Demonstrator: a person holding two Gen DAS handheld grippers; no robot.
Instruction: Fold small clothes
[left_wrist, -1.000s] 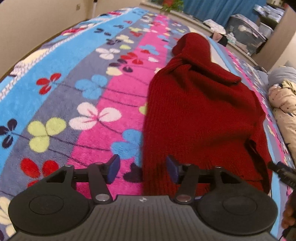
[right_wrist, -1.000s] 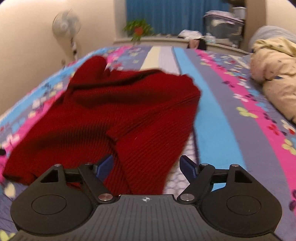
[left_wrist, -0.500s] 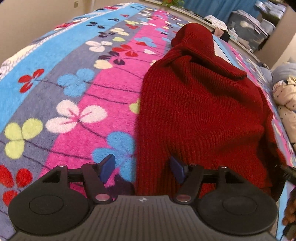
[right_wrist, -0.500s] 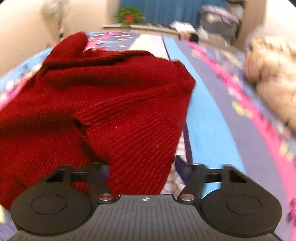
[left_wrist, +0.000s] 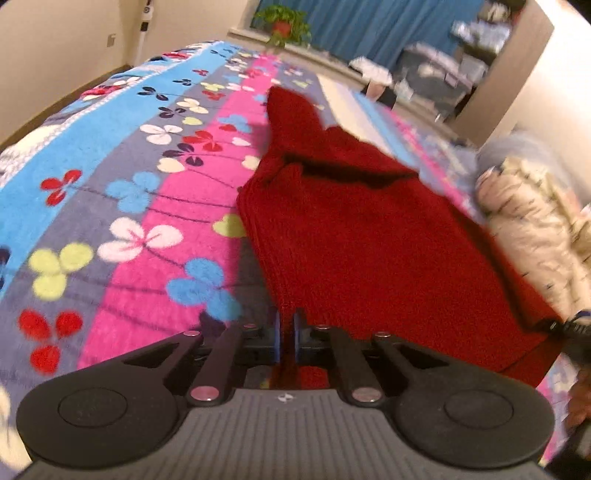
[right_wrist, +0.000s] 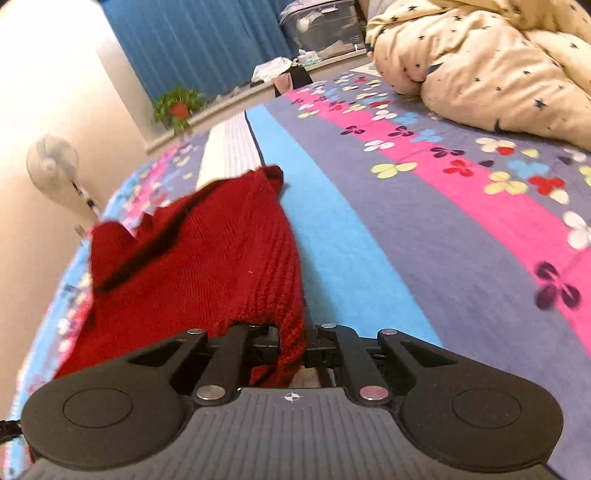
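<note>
A dark red knitted sweater (left_wrist: 354, 236) lies stretched out on the flowered bedspread (left_wrist: 122, 192). My left gripper (left_wrist: 285, 338) is shut on the sweater's near left hem corner. In the right wrist view the sweater (right_wrist: 207, 266) runs away to the left, and my right gripper (right_wrist: 291, 341) is shut on its near right hem corner. The near hem is lifted and pulled taut between the two grippers. One sleeve points away at the far end.
A cream star-patterned duvet (right_wrist: 480, 62) is bunched on the right side of the bed; it also shows in the left wrist view (left_wrist: 535, 236). A standing fan (right_wrist: 55, 166) is by the left wall. Blue curtains, a potted plant (left_wrist: 282, 22) and storage boxes are beyond the bed.
Both grippers went from open, straddling the hem, to shut on it. They have since lifted the hem and pulled the sweater toward me, stretching it out.
</note>
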